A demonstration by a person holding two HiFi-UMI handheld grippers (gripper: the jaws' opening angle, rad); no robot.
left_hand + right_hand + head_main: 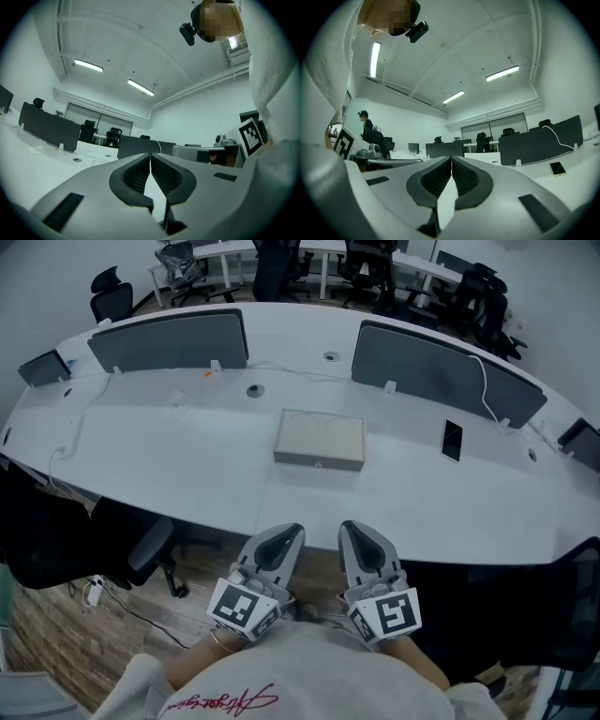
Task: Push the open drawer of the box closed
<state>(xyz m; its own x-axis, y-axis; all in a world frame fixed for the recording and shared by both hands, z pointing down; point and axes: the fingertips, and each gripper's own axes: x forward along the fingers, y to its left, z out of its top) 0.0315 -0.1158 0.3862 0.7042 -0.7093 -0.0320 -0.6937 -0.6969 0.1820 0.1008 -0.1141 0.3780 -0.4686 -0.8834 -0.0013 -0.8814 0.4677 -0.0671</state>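
Left gripper view: the left gripper [150,157] has its two ribbed pads pressed together at the tips, with nothing between them. It points up and outward, over the worktop and toward the ceiling lights.

Right gripper view: the right gripper [451,161] shows the same state, pads meeting at the tips and nothing held. A phone lies off to its right, on the white surface.

Head view: both grippers sit side by side close to the person's body, below and short of the near edge of the worktop [169,446]. They point away from the person toward it. Neither touches the worktop or the box.

The box [320,435] is flat and light grey. It lies near the middle of the worktop, straight ahead of the grippers and well apart from them. Its drawer [319,463] faces the person, with a small knob at the centre of the front. From this angle I cannot tell how far the drawer stands out of the box.

The phone [451,440] lies dark and flat on the worktop, to the right of the box and apart from it. Two grey divider panels [173,340] stand behind the box, one on each side. A white cable [486,381] runs over the right-hand panel. Black office chairs [111,298] stand beyond the far edge. A wooden floor [66,634] shows below the near edge on the left.
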